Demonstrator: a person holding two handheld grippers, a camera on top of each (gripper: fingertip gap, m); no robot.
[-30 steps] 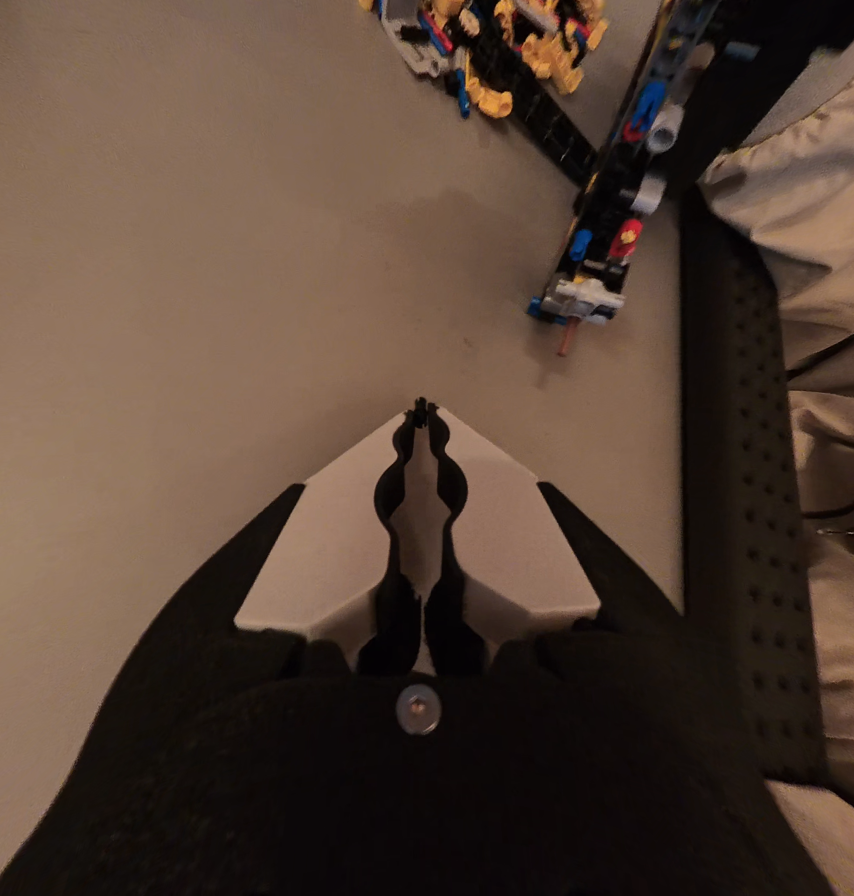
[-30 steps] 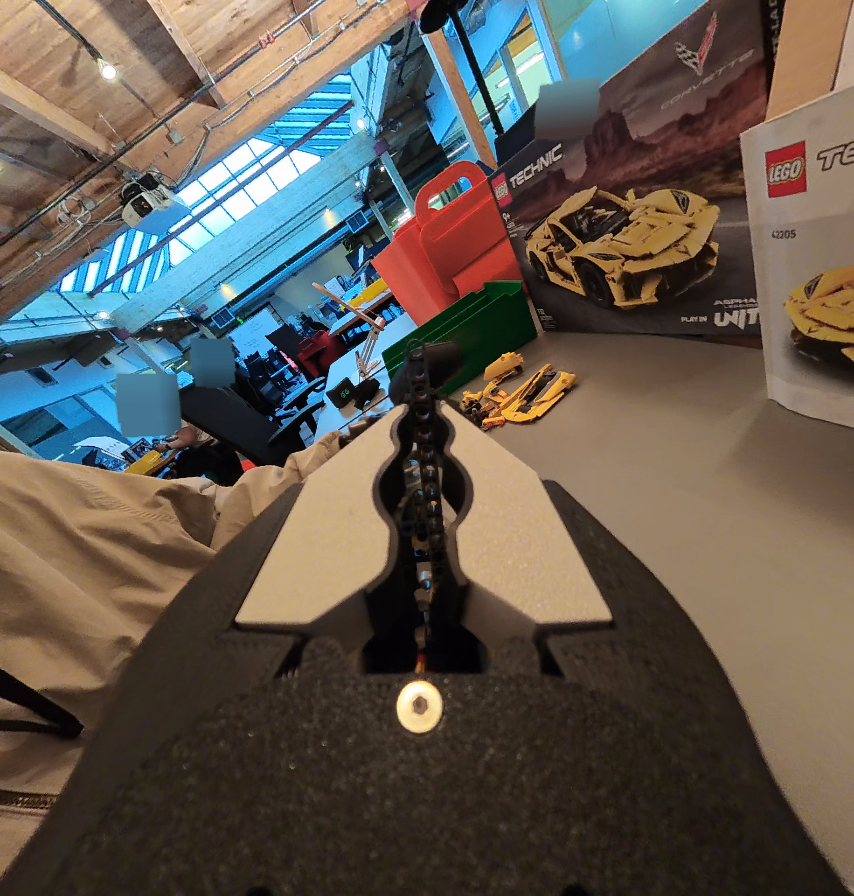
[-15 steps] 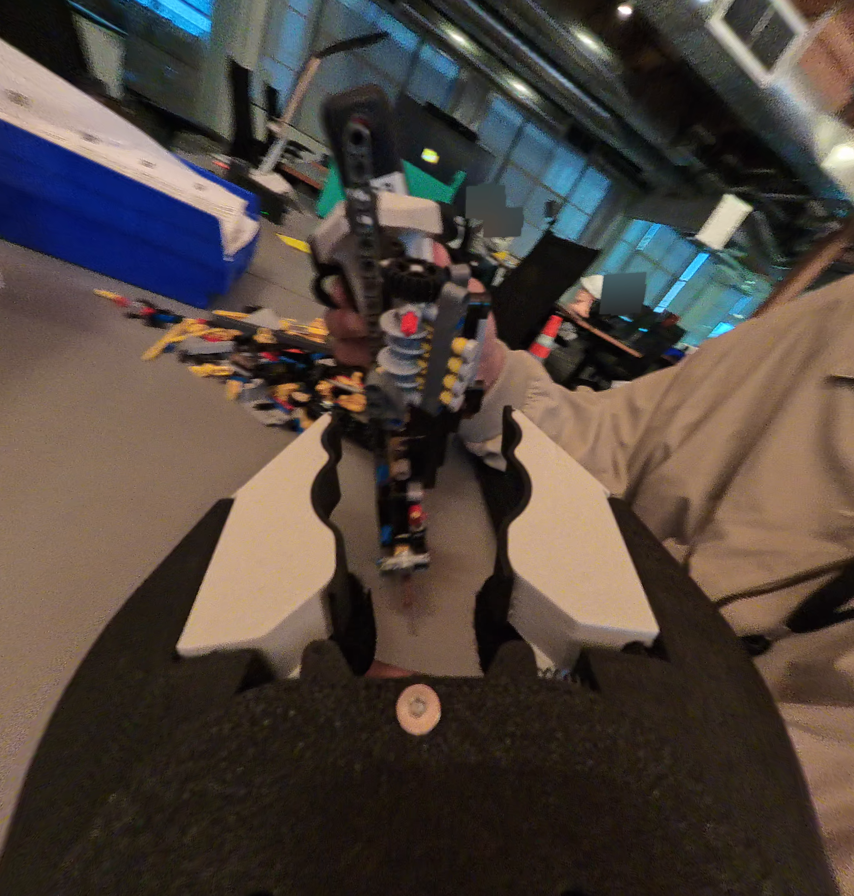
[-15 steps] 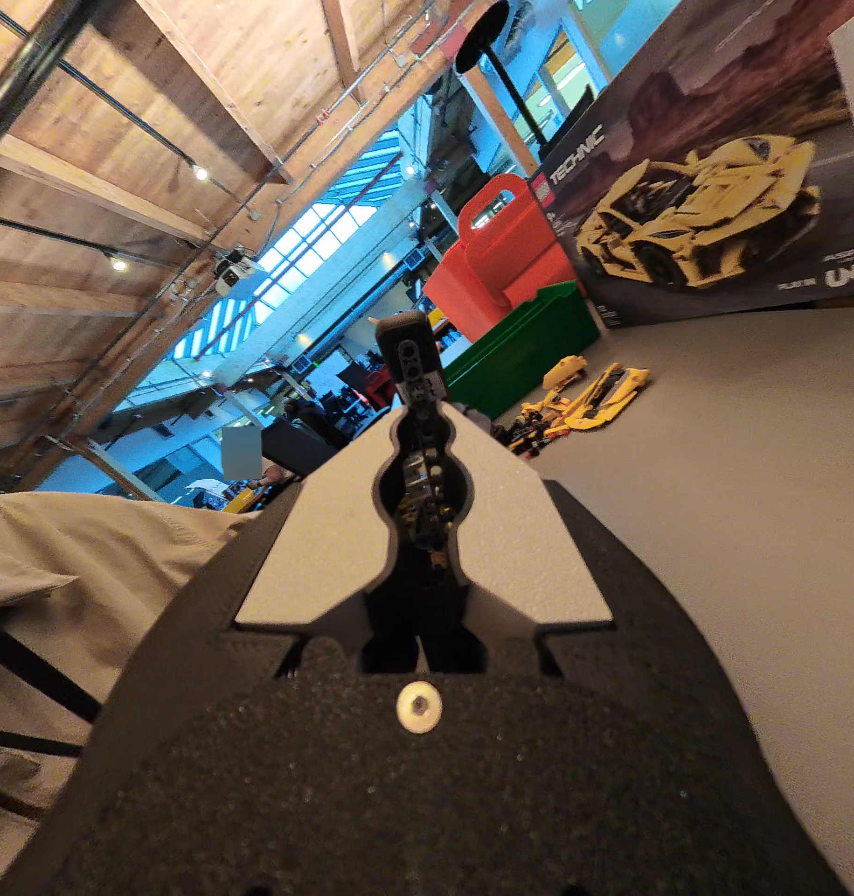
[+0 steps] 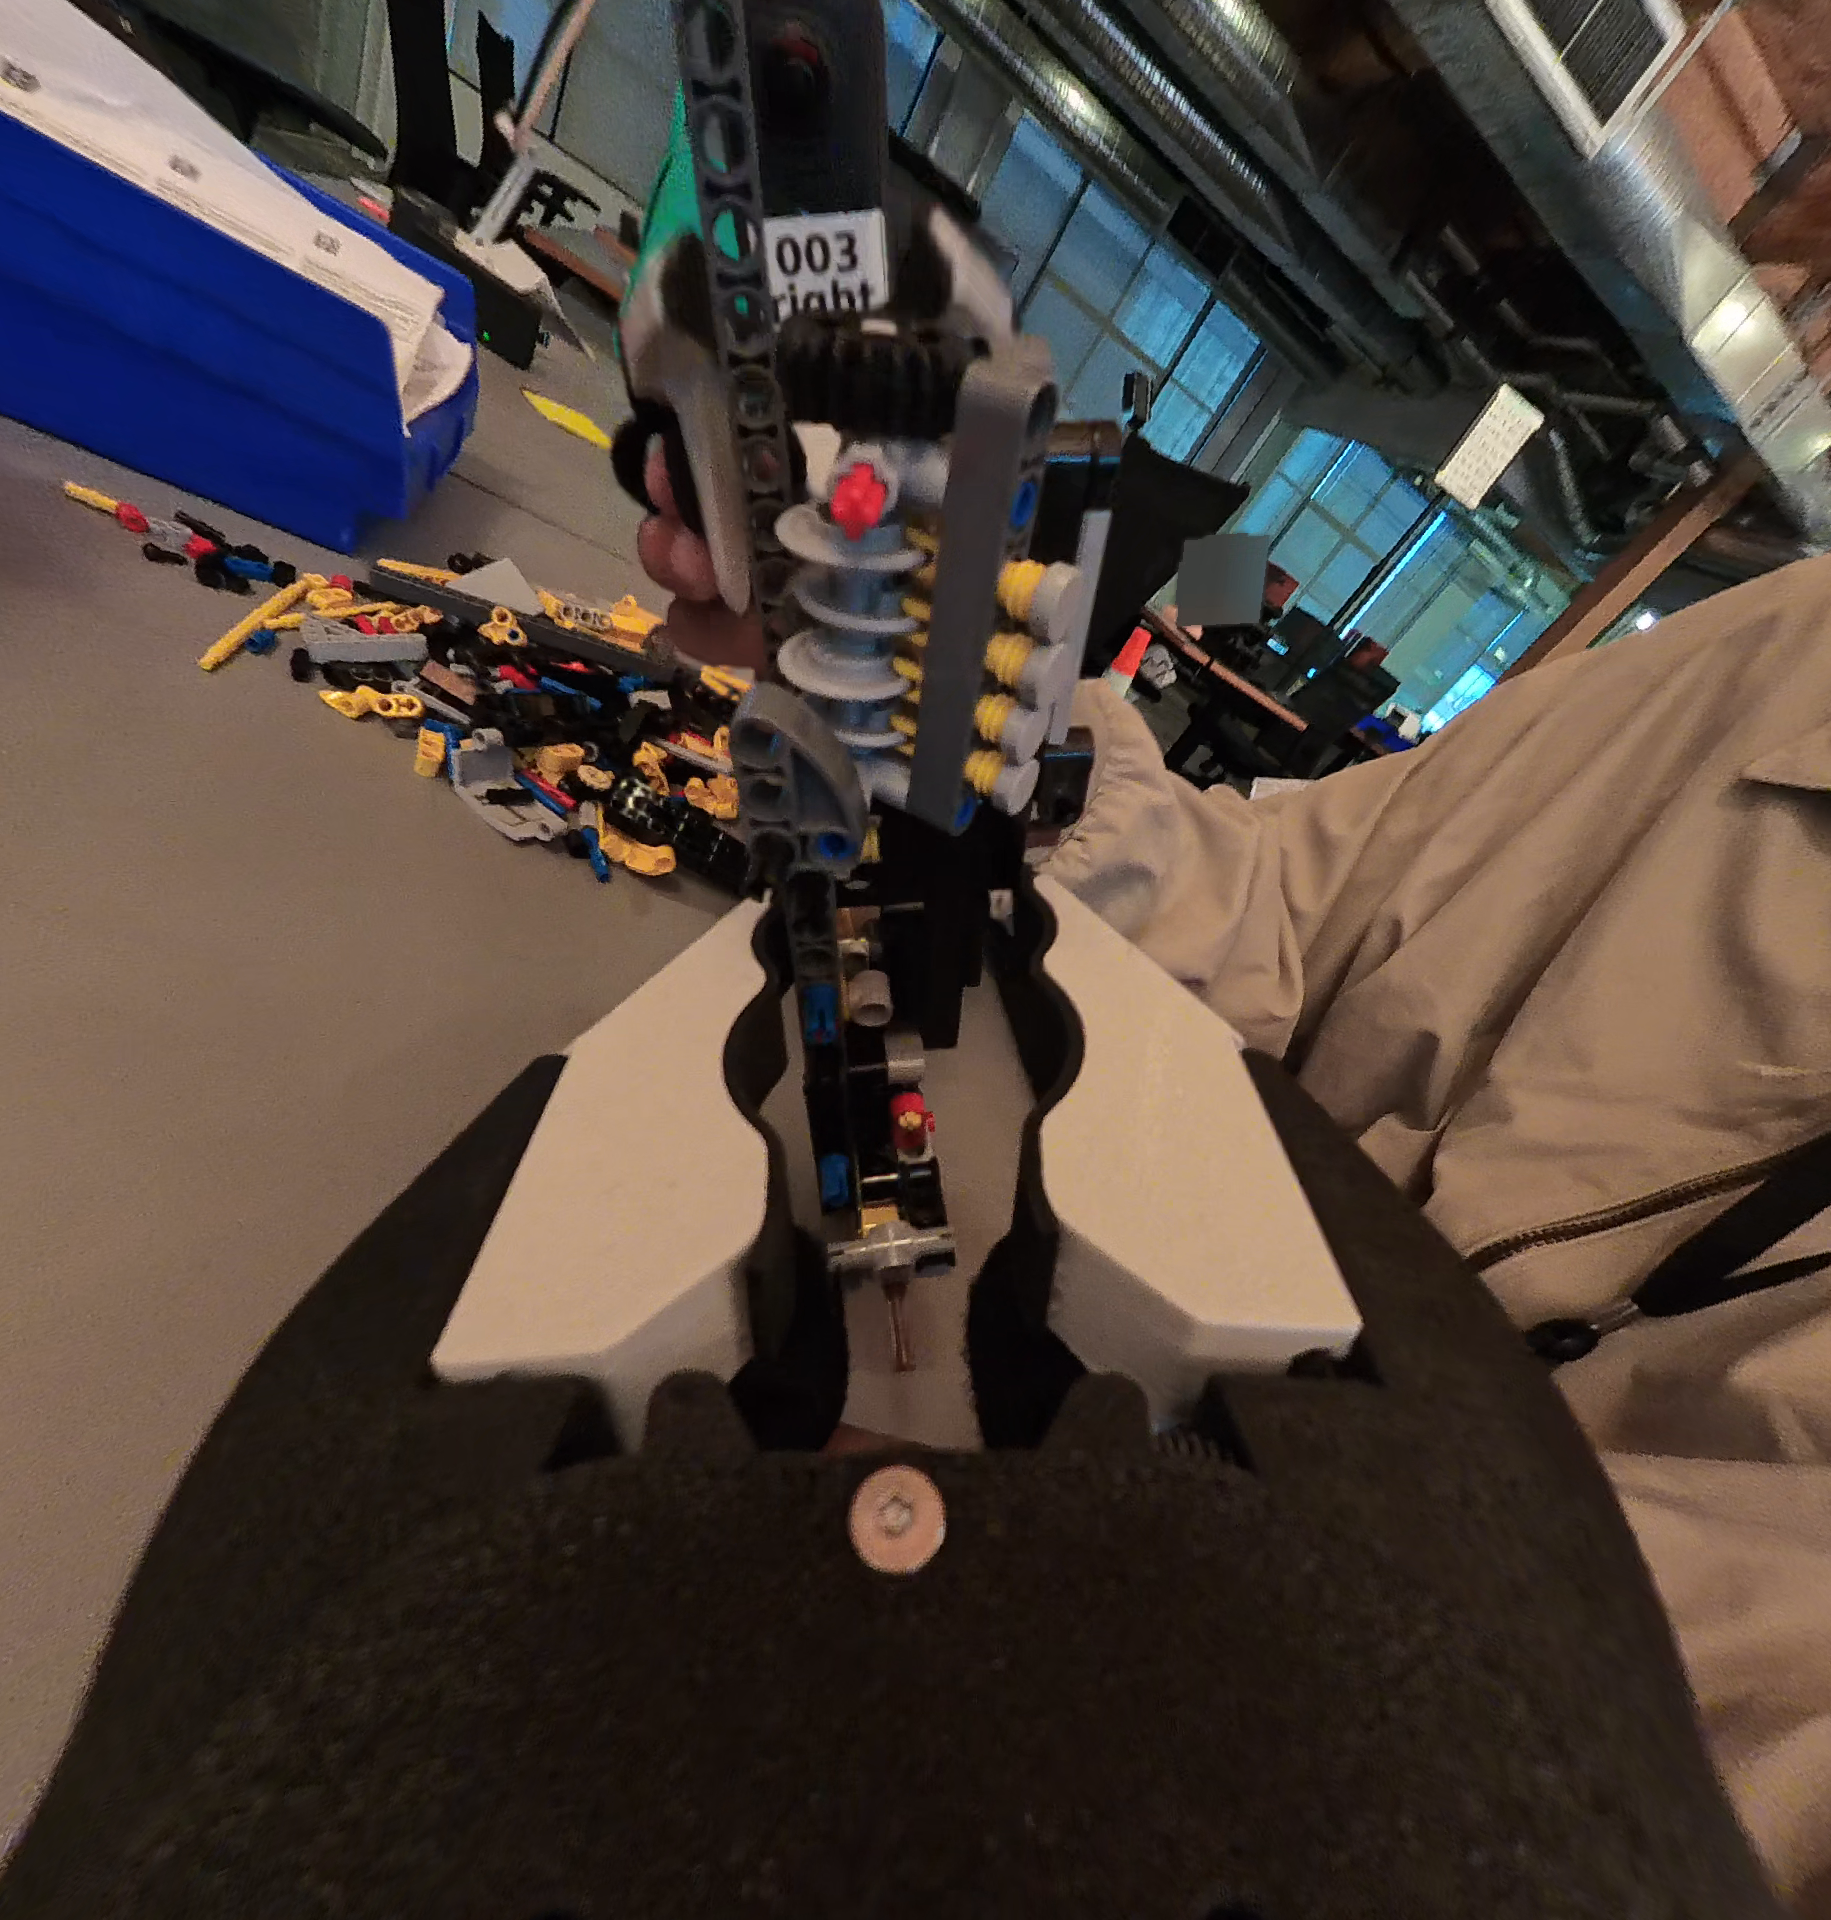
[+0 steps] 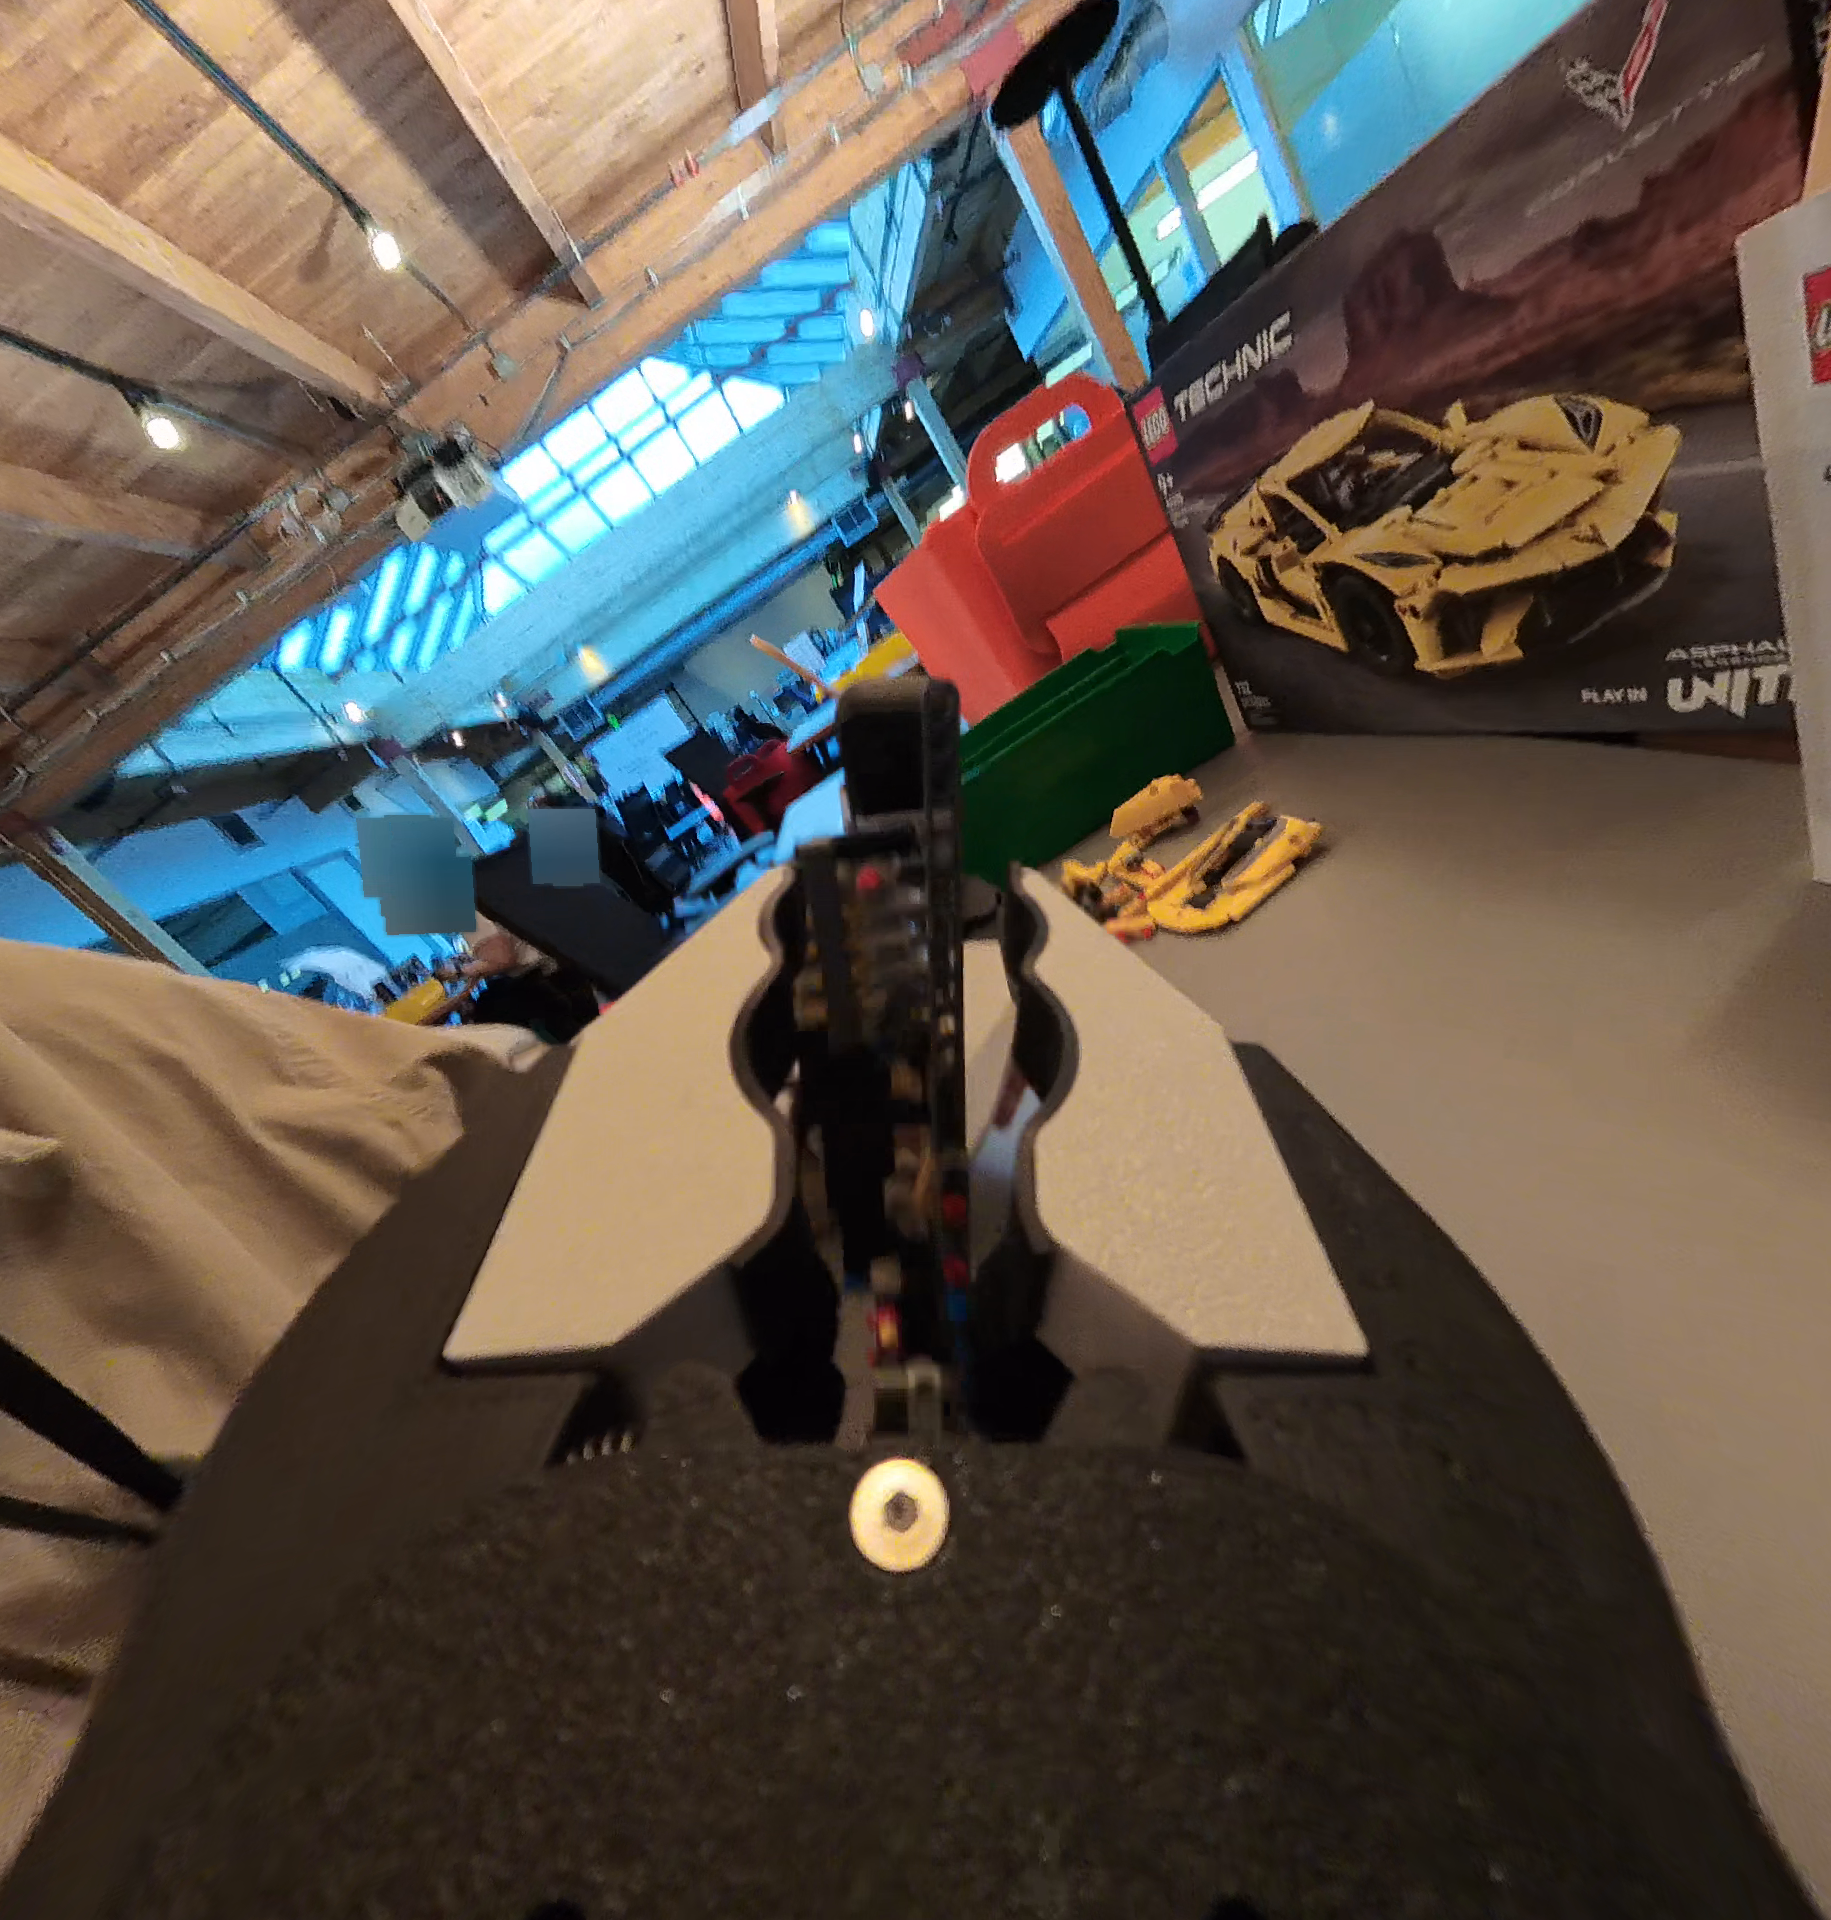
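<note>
Grey table, bare on my near left — loose brick pile by the blue bin. My left gripper stands spread around the brick assembly; right gripper likewise spread, assembly between its fingers — contact unclear.

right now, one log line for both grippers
left gripper: open around brick model | right gripper: around its far end, grip unclear | loose bricks on table

An open workshop-style office: timber ceiling with skylights, exposed ducts, distant desks, and a surface strewn with toy bricks.
</note>
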